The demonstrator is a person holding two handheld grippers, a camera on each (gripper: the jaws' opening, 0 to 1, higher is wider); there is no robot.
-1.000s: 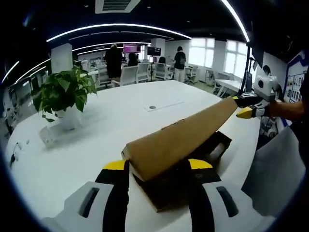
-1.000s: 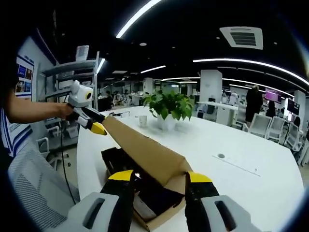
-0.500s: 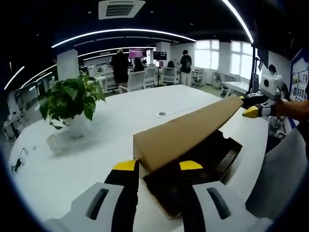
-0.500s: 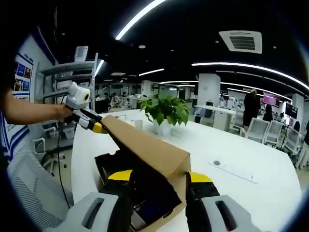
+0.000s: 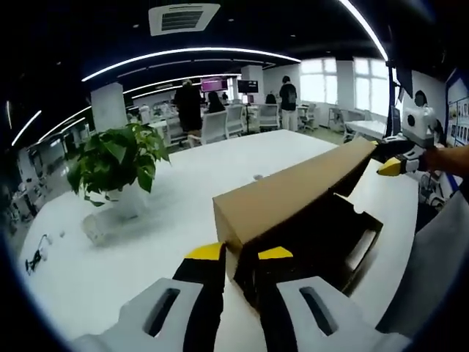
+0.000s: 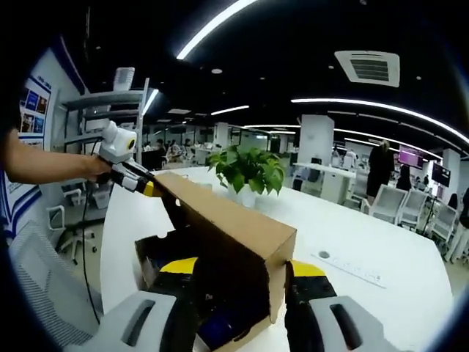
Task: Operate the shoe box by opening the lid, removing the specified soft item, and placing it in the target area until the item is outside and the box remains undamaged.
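Both tools grip the plain, unmarked cardboard lid (image 5: 293, 199): left tool (image 5: 238, 257) clenched at six o'clock, right tool (image 5: 388, 158) at three. Lid tilts above the black box (image 5: 344, 242) on the white surface (image 5: 146, 242).

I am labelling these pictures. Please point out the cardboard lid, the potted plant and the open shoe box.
cardboard lid (image 5: 293, 194), left gripper view, on its brown side panel.
potted plant (image 5: 117, 158), left gripper view, on its green leaves.
shoe box (image 5: 350, 236), left gripper view, on the dark inside near its far wall.
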